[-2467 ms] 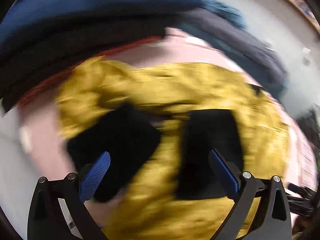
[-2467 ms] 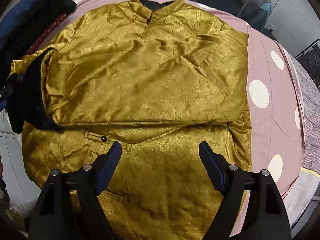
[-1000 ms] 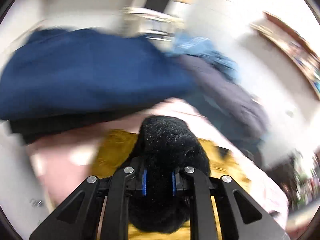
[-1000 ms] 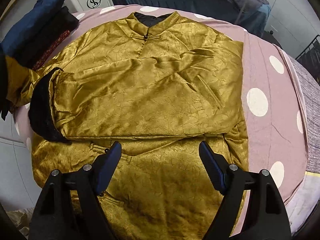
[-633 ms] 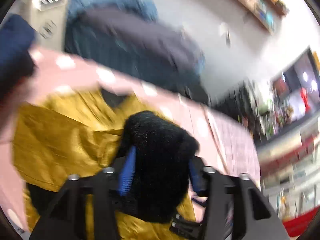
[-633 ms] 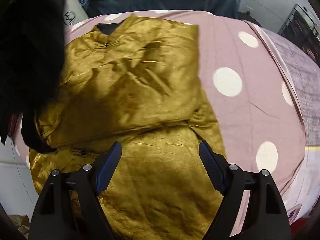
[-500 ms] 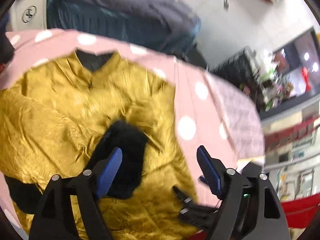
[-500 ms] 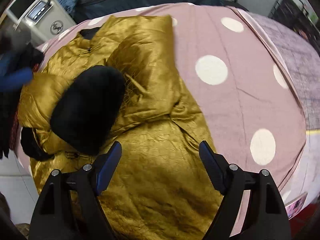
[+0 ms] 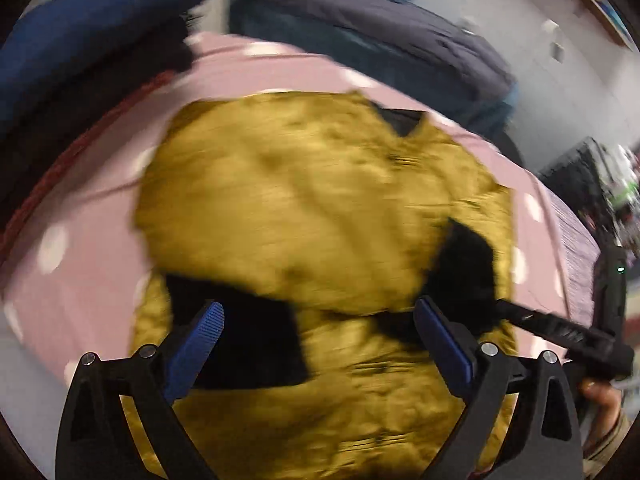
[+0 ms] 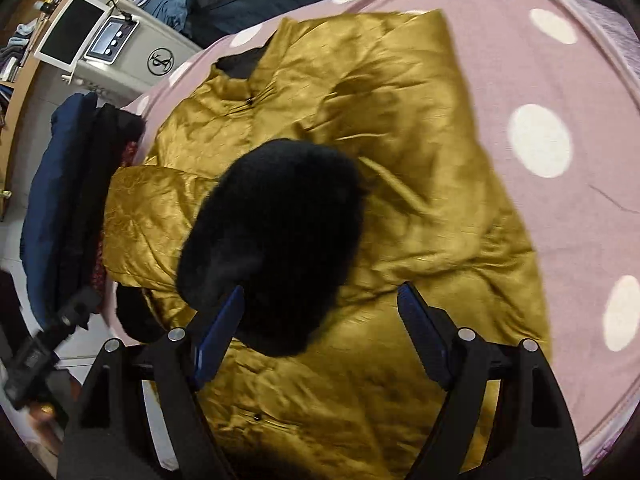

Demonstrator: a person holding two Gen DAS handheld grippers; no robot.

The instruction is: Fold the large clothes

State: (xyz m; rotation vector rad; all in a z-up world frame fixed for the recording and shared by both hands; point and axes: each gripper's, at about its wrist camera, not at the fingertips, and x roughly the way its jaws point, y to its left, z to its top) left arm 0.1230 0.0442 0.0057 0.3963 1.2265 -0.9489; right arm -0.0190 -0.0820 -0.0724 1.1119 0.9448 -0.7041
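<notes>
- The gold jacket [image 10: 420, 184] lies flat on the pink spotted bedcover [image 10: 568, 80], its collar toward the far edge.
- One black fur cuff [image 10: 276, 236] rests on the jacket's chest.
- The left gripper [image 9: 320, 344] hangs over the jacket; its jaws have just been opening and hold nothing.
- The right gripper [image 10: 320, 332] is spread above the hem, empty.

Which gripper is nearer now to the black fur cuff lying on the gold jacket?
Right. The right gripper has the black fur cuff reaching between its open fingers; the left gripper is off beside it.
</notes>
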